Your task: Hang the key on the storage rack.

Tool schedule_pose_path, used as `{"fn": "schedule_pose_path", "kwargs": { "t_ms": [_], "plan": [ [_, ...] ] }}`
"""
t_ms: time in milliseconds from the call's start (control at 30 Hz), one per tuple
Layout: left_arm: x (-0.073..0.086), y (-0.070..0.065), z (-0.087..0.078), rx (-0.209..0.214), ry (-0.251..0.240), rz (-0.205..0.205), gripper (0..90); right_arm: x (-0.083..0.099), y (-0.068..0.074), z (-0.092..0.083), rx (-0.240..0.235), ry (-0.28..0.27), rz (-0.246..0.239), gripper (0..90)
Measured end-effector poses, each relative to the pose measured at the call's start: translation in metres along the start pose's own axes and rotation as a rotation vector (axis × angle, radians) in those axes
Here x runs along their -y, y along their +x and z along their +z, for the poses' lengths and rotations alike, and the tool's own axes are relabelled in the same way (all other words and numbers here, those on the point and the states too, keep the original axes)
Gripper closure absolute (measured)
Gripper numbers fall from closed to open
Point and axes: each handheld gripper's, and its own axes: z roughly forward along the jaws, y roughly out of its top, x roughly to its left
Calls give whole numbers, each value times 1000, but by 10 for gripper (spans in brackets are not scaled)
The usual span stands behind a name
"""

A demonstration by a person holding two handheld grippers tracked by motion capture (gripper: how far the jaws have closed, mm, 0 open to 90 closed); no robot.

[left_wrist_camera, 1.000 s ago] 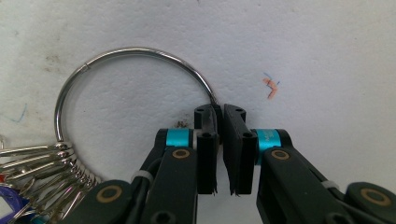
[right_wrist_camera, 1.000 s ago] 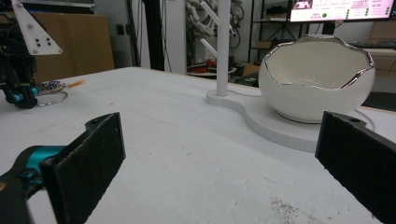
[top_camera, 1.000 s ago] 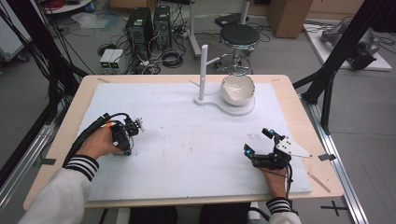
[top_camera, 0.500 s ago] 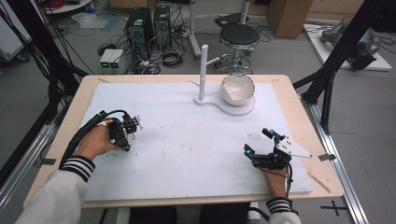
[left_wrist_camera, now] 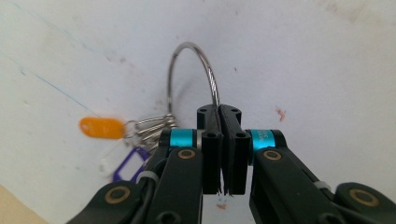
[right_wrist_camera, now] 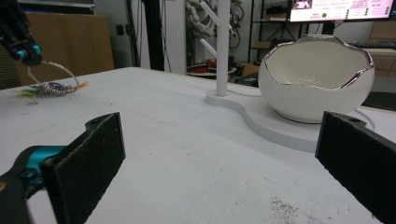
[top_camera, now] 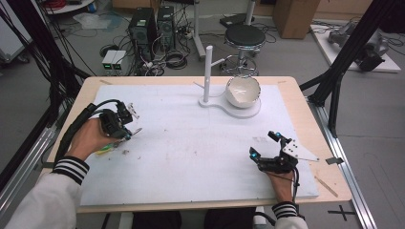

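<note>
White sheeting covers the worktop from above; your left tongs hold the key ring near its left edge, and your right tongs rest apart low on the right. Along your left tongs, the black pads pinch the thin steel key ring, with orange, purple and white tags bunched beside them. Along your right tongs, the foam-faced jaws gape towards a glossy eggshell-shaped bowl.

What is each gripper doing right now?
Left gripper: closed on the key ring.
Right gripper: open, holding nothing.
</note>
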Motion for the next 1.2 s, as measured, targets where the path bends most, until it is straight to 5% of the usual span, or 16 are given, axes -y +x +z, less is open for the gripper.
{"fn": "schedule_pose_path", "kwargs": {
  "t_ms": [267,567,933,1200],
  "plan": [
    [1,6,-18,8,-158,8,875,0,0,0,2,2,0,10],
    [-2,12,-28,78,-391,55,876,0,0,0,2,2,-4,9],
    [-18,17,-29,81,-574,81,876,0,0,0,2,2,-1,10],
    [-38,16,-25,122,-670,84,876,0,1,0,5,0,-2,10]
  ]
}}
